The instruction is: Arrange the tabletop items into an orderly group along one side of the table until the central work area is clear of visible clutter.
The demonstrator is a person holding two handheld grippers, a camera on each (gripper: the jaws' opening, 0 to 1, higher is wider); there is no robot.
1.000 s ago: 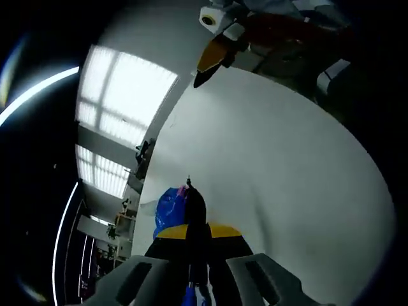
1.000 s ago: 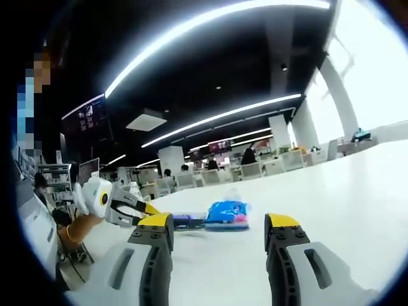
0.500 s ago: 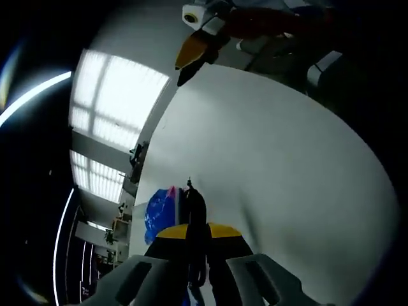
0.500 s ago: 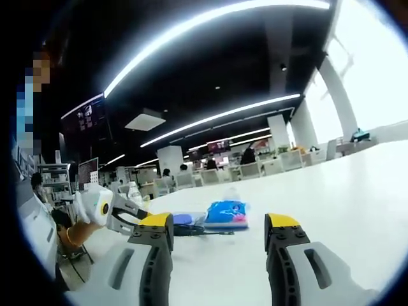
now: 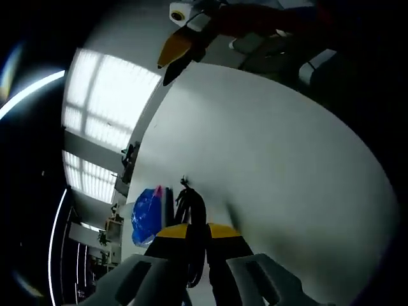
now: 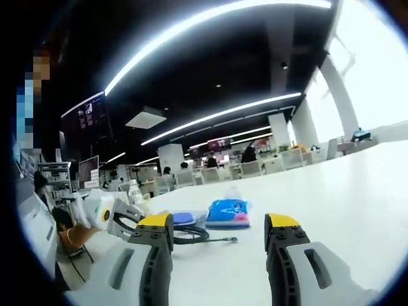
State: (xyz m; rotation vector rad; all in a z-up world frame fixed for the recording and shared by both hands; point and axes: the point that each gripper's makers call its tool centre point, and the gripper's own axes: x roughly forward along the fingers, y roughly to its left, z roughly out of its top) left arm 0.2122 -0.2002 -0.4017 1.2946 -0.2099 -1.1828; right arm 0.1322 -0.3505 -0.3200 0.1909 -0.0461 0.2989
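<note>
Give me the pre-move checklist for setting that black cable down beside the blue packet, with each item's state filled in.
1. Left gripper shut on the black cable: ok, jaws closed with the coil between them.
2. Right gripper free: ok, jaws open, nothing between them.
3. Blue packet lying on the white table, apart from the cable: ok.
4. Bare table beside the packet for the cable: ok.
5. Cable's loose end resting on the table, not snagged: cannot tell.
6. Other items beyond the packet grouped: cannot tell, too small.
</note>
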